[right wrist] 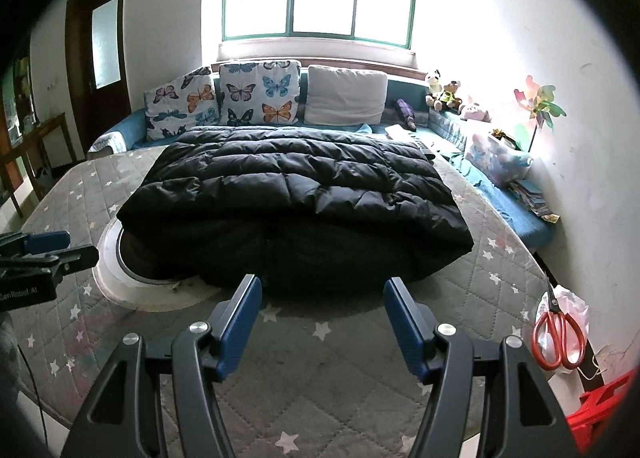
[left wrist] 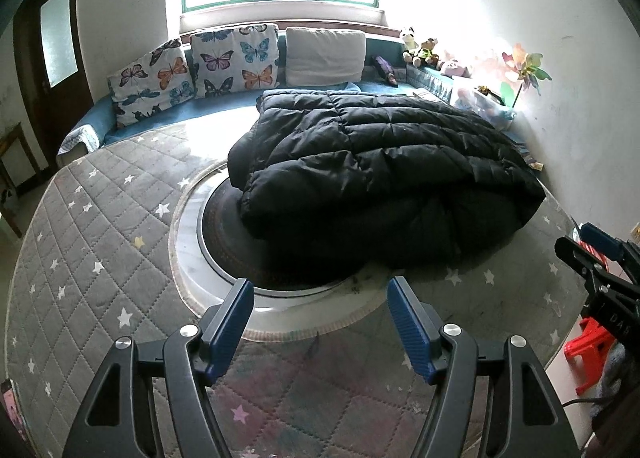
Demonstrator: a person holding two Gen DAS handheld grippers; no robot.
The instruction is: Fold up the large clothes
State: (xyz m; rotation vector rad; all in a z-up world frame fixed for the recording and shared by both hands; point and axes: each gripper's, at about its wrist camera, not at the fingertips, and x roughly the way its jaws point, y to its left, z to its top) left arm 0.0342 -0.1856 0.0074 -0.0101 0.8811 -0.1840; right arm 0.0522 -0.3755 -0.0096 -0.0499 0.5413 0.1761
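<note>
A black quilted down coat [left wrist: 380, 162] lies folded in a thick bundle on the grey star-print mattress [left wrist: 100, 258], partly over a round white-rimmed disc [left wrist: 188, 258]. It also shows in the right wrist view [right wrist: 296, 194]. My left gripper [left wrist: 320, 290] is open and empty, a short way in front of the coat's near edge. My right gripper [right wrist: 322, 290] is open and empty, just before the coat's near fold. The right gripper also shows at the right edge of the left wrist view [left wrist: 596, 258]. The left gripper shows at the left edge of the right wrist view [right wrist: 48, 250].
Butterfly cushions [left wrist: 236, 58] and a white pillow [left wrist: 324, 56] line the back under the window. Stuffed toys [left wrist: 420, 46] and a pinwheel [left wrist: 524, 70] stand at the right. Red scissors [right wrist: 558, 342] lie at the mattress's right edge. A red stool [left wrist: 592, 354] stands below. A door [left wrist: 52, 58] is at left.
</note>
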